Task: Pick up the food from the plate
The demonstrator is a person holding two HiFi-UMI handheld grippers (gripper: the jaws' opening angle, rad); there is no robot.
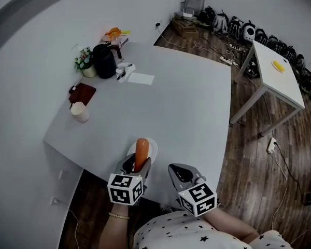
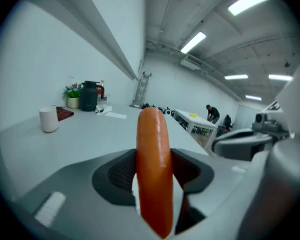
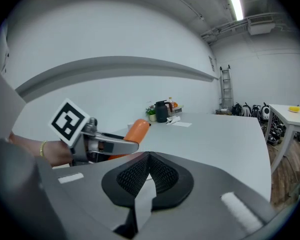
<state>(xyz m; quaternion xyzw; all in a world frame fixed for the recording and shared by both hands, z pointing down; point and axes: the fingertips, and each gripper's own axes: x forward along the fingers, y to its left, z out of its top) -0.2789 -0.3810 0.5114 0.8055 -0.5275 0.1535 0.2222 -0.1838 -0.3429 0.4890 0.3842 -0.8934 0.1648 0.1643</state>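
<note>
An orange sausage [image 1: 141,153] stands clamped between the jaws of my left gripper [image 1: 137,166], above a small white plate [image 1: 151,147] at the near edge of the grey table [image 1: 186,102]. In the left gripper view the sausage [image 2: 153,169] fills the middle, held lengthwise between the dark pads. My right gripper [image 1: 180,174] hovers just to the right of the plate with its jaws together and nothing between them. From the right gripper view, the sausage [image 3: 134,133] and the left gripper [image 3: 110,145] show at the left.
At the table's far left corner stand a black kettle [image 1: 104,61], a small plant [image 1: 84,61], a white cup [image 1: 80,111], a dark red mat [image 1: 82,93] and a paper sheet [image 1: 140,78]. A second white table [image 1: 278,72] stands to the right over wooden floor.
</note>
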